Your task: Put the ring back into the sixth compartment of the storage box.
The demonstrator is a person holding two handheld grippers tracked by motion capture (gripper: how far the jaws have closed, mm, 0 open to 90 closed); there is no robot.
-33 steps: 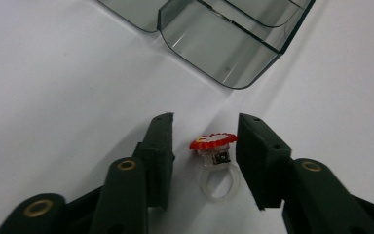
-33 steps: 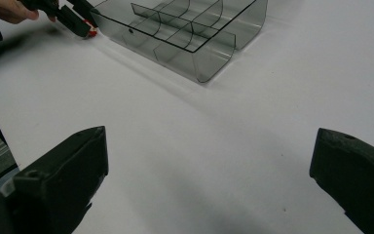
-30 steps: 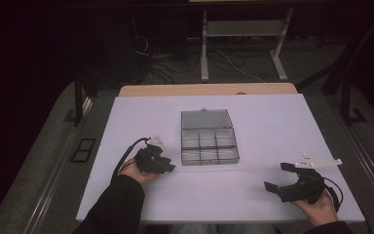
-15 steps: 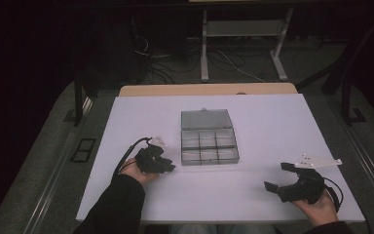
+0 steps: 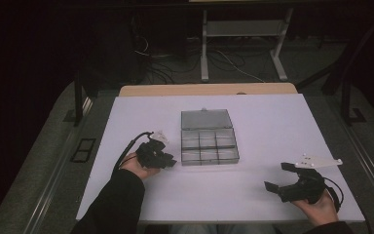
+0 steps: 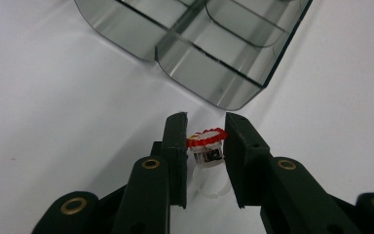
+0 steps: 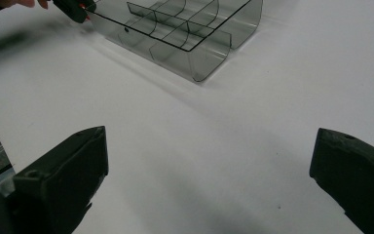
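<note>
Nothing much moved since before, left gripper (image 6: 204, 127) pinching little red-topped ring (image 6: 206, 146) just beside clear box (image 5: 208, 138), right gripper (image 5: 284, 179) spread wide, well apart on white table (image 5: 272, 122).

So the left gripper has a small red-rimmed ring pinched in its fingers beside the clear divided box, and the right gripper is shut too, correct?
Not quite. The right gripper is open: the right gripper view shows its fingers spread wide over bare table. The rest holds: the left gripper pinches the red-rimmed ring beside the clear divided box.
</note>
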